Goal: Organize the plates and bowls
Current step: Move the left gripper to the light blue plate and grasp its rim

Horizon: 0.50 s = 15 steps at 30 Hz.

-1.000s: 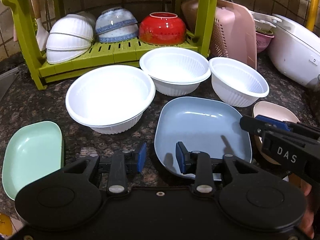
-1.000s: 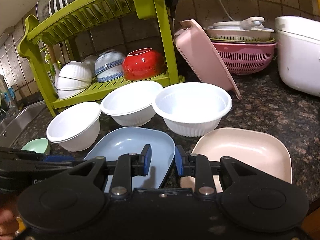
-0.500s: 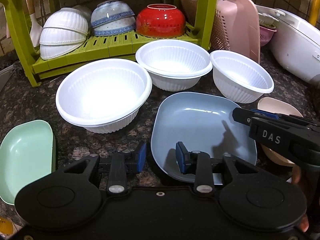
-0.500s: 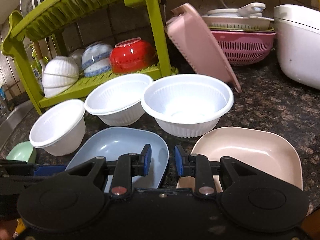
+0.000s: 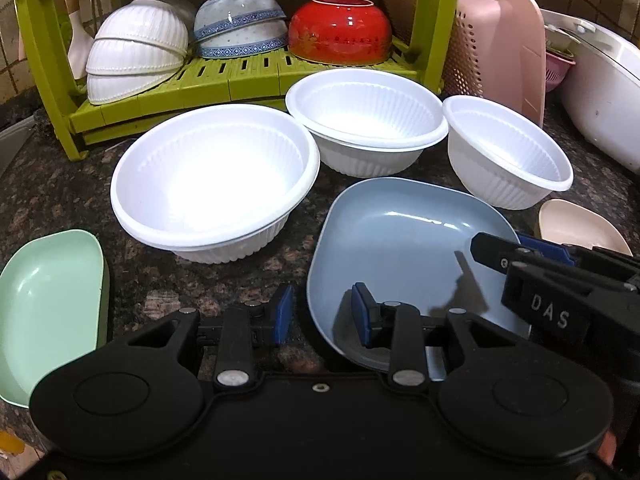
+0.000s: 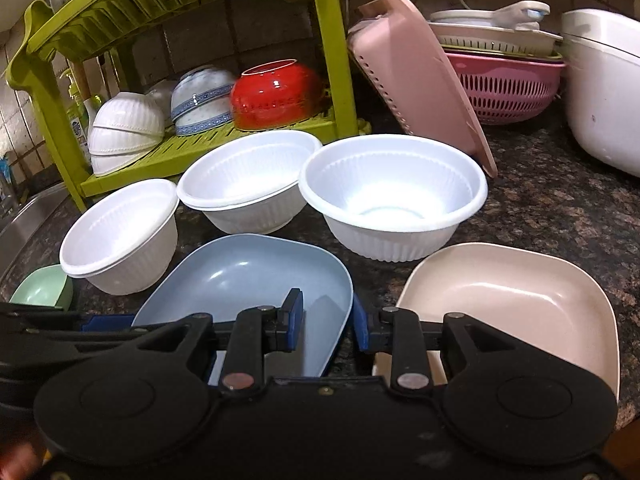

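Both your grippers have pushed in lower and closer over the last second. The left gripper (image 5: 320, 314) now straddles the near-left rim of the blue plate (image 5: 400, 240), jaws open; the right gripper (image 6: 326, 318) straddles its right rim, jaws open too. The plate sits flat on the table (image 5: 60, 184), ungripped, so I judge a squeeze comes next
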Motion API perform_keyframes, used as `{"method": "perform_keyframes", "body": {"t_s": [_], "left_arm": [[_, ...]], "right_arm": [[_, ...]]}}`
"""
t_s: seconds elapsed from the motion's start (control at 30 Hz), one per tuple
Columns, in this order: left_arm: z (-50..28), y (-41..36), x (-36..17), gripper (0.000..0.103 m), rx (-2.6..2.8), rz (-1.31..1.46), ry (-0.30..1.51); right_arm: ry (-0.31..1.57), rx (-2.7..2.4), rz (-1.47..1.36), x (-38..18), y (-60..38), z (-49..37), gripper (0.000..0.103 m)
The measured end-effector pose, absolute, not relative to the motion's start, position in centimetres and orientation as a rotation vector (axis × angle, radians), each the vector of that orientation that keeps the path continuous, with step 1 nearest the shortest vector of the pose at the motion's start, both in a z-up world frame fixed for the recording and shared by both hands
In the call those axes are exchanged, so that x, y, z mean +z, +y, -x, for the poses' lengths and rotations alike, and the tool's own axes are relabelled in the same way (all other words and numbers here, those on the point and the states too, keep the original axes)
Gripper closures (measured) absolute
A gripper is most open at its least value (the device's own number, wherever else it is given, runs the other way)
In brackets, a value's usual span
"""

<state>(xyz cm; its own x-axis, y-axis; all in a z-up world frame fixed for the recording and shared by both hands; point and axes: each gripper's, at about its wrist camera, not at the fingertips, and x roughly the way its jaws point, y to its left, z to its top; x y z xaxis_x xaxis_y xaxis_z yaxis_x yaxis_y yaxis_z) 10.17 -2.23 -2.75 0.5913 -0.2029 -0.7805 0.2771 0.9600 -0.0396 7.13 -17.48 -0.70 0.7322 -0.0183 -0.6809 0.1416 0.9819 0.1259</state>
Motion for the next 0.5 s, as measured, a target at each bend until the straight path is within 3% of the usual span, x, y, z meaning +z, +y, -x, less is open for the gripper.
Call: {"method": "perform_keyframes", "body": {"t_s": [0.5], "left_arm": [[-5.9, -0.6, -2.2, 0.059, -0.312, -0.139, 0.883]], "right_arm": [[0.736, -0.014, -0.173, -0.1, -16.8, -5.4, 0.072]]}}
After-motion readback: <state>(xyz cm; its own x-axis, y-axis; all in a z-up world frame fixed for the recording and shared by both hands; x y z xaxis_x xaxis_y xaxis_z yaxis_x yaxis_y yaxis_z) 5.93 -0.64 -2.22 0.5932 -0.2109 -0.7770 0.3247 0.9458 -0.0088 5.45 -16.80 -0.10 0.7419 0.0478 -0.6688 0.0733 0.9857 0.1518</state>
